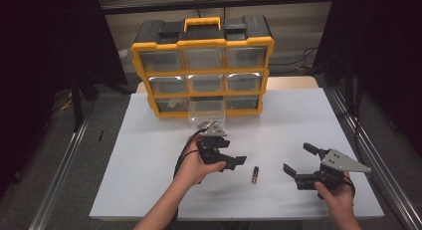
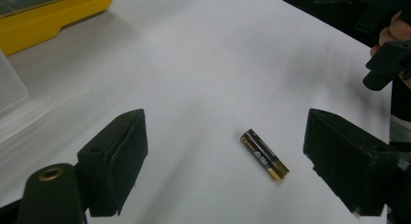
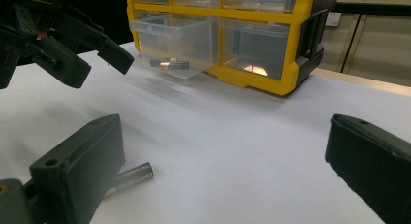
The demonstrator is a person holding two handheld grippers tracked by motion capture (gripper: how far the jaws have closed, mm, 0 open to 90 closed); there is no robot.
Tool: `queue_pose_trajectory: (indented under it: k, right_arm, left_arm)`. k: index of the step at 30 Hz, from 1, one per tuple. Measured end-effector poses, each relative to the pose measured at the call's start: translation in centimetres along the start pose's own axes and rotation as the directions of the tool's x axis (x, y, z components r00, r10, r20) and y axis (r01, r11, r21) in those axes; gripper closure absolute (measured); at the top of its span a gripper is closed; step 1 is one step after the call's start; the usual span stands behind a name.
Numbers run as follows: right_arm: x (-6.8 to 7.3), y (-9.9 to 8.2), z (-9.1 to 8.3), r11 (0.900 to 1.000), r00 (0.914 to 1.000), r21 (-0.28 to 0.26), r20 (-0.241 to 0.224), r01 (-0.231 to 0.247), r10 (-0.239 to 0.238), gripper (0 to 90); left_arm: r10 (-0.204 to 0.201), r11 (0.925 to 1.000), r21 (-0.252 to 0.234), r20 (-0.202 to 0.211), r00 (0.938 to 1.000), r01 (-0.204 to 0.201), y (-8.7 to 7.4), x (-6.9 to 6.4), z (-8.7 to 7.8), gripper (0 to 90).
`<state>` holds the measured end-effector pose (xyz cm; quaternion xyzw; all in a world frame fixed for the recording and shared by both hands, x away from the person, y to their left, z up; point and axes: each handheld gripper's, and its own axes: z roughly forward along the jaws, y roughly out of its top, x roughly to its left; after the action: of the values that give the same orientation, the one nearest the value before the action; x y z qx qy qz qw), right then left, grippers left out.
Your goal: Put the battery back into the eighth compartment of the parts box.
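Note:
A black and gold battery [image 1: 255, 174] lies on the white table top, between my two grippers. My left gripper [image 1: 236, 163] hovers just left of it with its jaws wide open and nothing in them. In the left gripper view the battery [image 2: 265, 154] lies ahead between the open jaws of that gripper [image 2: 225, 136], untouched. My right gripper [image 1: 298, 158] rests open to the battery's right; in its own view the battery [image 3: 131, 176] pokes out from behind the left jaw of the gripper [image 3: 223, 136].
A yellow and black drawer organizer [image 1: 201, 65] stands at the back of the table. Its bottom middle clear drawer [image 3: 177, 44] is pulled out and holds a few batteries [image 3: 167, 64]. The white table top [image 1: 149, 155] spreads around both hands.

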<state>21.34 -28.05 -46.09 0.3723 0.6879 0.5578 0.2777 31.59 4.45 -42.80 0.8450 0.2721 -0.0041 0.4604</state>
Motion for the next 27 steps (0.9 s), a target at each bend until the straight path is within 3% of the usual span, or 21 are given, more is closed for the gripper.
queue_pose_trajectory:
  k: [4, 5, 11, 19, 27]
  right_arm:
    - [0.0, 0.0, 0.0, 1.0, 1.0, 0.0, 0.0, 0.007, -0.007, 0.0]
    - [0.0, 0.0, 0.0, 1.0, 1.0, 0.001, 0.004, 0.005, -0.005, 0.0]
    - [0.1, 0.0, 0.0, 1.0, 1.0, 0.001, 0.001, 0.009, -0.009, 0.0]
    - [0.1, 0.1, 0.0, 1.0, 1.0, 0.0, 0.001, 0.008, -0.008, 0.0]
    - [0.2, 0.1, 0.0, 1.0, 1.0, -0.001, -0.003, 0.005, -0.005, 0.0]
  left_arm:
    - [-0.006, 0.9999, -0.013, 0.016, 0.9999, 0.006, -0.5, -0.4, 0.3, 16.1]
    - [0.009, 0.9999, 0.008, 0.01, 0.9999, -0.009, -0.5, -0.5, 0.4, 16.1]
    - [-0.007, 1.0, 0.001, 0.005, 1.0, 0.007, -0.9, -0.8, 1.0, 16.1]
    - [0.005, 0.9999, 0.015, 0.008, 1.0, -0.005, -1.3, -1.4, 1.5, 16.1]
    - [0.01, 0.9993, 0.036, -0.022, 0.9997, -0.009, -2.1, -2.0, 2.6, 17.1]
